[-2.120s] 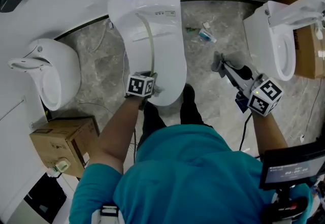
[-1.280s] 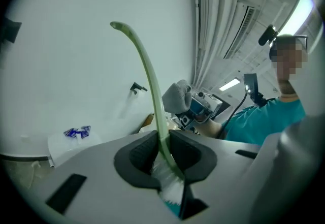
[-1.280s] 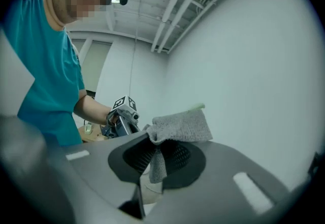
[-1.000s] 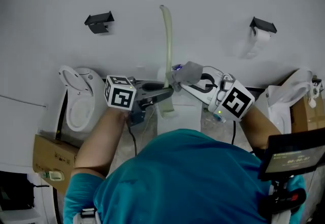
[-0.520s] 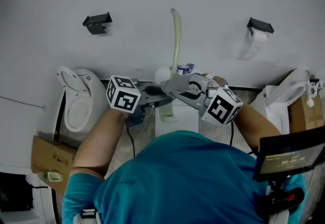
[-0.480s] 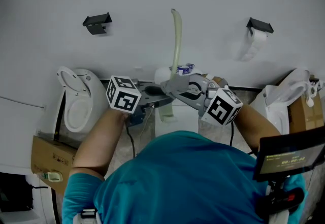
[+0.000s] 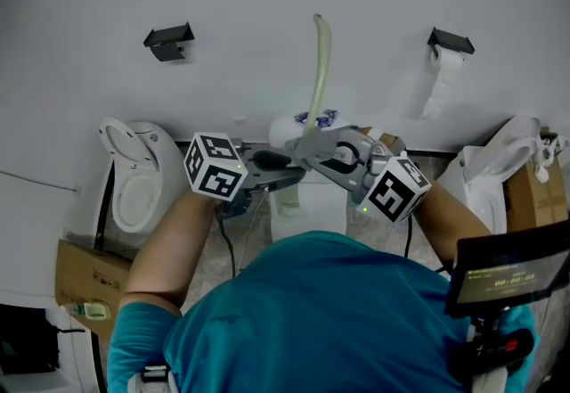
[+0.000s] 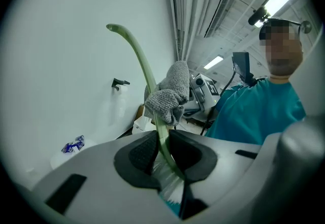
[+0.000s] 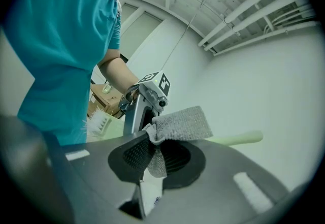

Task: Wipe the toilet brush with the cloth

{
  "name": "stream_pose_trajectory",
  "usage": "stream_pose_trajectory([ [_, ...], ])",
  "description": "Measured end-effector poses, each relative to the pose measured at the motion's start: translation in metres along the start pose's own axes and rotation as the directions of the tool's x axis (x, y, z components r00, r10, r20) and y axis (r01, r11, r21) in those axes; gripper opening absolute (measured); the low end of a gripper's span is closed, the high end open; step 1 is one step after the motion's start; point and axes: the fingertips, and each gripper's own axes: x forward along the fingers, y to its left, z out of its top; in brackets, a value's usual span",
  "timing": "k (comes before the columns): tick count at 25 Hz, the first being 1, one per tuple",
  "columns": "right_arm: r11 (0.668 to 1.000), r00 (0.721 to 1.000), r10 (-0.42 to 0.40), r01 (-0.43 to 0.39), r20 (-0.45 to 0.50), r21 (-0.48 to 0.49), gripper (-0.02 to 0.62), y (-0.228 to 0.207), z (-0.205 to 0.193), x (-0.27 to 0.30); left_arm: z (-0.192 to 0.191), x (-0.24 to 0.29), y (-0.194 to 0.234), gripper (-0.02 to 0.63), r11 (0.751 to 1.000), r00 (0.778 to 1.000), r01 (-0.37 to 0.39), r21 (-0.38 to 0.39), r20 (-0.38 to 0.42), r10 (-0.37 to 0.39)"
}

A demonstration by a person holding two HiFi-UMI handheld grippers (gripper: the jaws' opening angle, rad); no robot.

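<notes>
The toilet brush has a long pale green handle (image 7: pixel 315 70) that rises in front of the white wall. My left gripper (image 7: pixel 292 171) is shut on its lower part, and the pads clamp the handle (image 8: pixel 161 142) just above the white bristles (image 8: pixel 168 183). My right gripper (image 7: pixel 309 149) is shut on a grey cloth (image 7: pixel 311 143). The cloth (image 8: pixel 169 94) wraps against the handle right above the left jaws. In the right gripper view the cloth (image 9: pixel 183 123) hangs from the pads, the handle (image 9: pixel 238 139) pokes out behind it, and the bristles (image 9: pixel 96 123) show at the left.
A white toilet (image 7: pixel 306 207) stands below the grippers, with another (image 7: pixel 132 187) at the left, lid up, and a third (image 7: pixel 492 176) at the right. A cardboard box (image 7: pixel 87 279) sits on the floor at the left. A black holder (image 7: pixel 169 37) and a paper roll holder (image 7: pixel 450 43) hang on the wall.
The handle's top has leaned to the right. My right gripper and the cloth have shifted left and down the handle, closer to the left jaws. Both grips have held.
</notes>
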Motion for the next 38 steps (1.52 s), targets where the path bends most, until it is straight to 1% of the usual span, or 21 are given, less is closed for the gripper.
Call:
stream_pose_trajectory([
  [4, 1.0, 1.0, -0.013, 0.013, 0.006, -0.015, 0.035, 0.0, 0.003, -0.004, 0.0, -0.002, -0.003, 0.072, 0.999, 1.0, 0.002, 0.039, -0.022, -0.002],
  [9, 0.999, 0.999, -0.039, 0.039, 0.001, -0.022, 0.034, -0.006, 0.003, -0.006, 0.0, -0.004, -0.003, 0.072, 0.999, 1.0, 0.017, 0.041, -0.019, -0.016],
  [12, 0.998, 0.999, -0.054, 0.054, 0.001, -0.028, 0.035, -0.007, 0.007, -0.014, 0.0, -0.002, -0.011, 0.072, 0.998, 0.999, 0.024, 0.051, -0.023, -0.023],
  [16, 0.996, 0.997, -0.077, 0.077, 0.008, -0.035, 0.035, -0.01, 0.016, -0.026, 0.001, -0.003, -0.022, 0.072, 0.996, 0.999, 0.016, 0.084, -0.038, -0.013],
  [21, 0.995, 0.996, -0.092, 0.092, 0.01, -0.034, 0.035, -0.014, 0.018, -0.029, -0.002, -0.005, -0.022, 0.072, 0.992, 0.999, 0.007, 0.127, -0.053, 0.0],
  [26, 0.992, 0.993, -0.117, 0.117, 0.01, -0.04, 0.035, -0.018, 0.017, -0.036, -0.006, -0.003, -0.023, 0.072, 0.988, 0.999, 0.016, 0.154, -0.052, -0.009],
  [30, 0.99, 0.991, -0.132, 0.133, 0.011, -0.042, 0.035, -0.023, 0.019, -0.041, -0.007, -0.003, -0.025, 0.072, 0.981, 0.999, 0.02, 0.193, -0.051, -0.011],
  [35, 0.989, 0.991, -0.136, 0.137, 0.016, -0.053, 0.035, -0.024, 0.023, -0.044, -0.009, -0.005, -0.023, 0.072, 0.964, 0.998, 0.013, 0.266, -0.056, 0.002],
  [38, 0.989, 0.991, -0.133, 0.134, 0.016, -0.058, 0.035, -0.023, 0.024, -0.044, -0.011, -0.007, -0.022, 0.072, 0.955, 0.998, 0.009, 0.296, -0.06, 0.01],
])
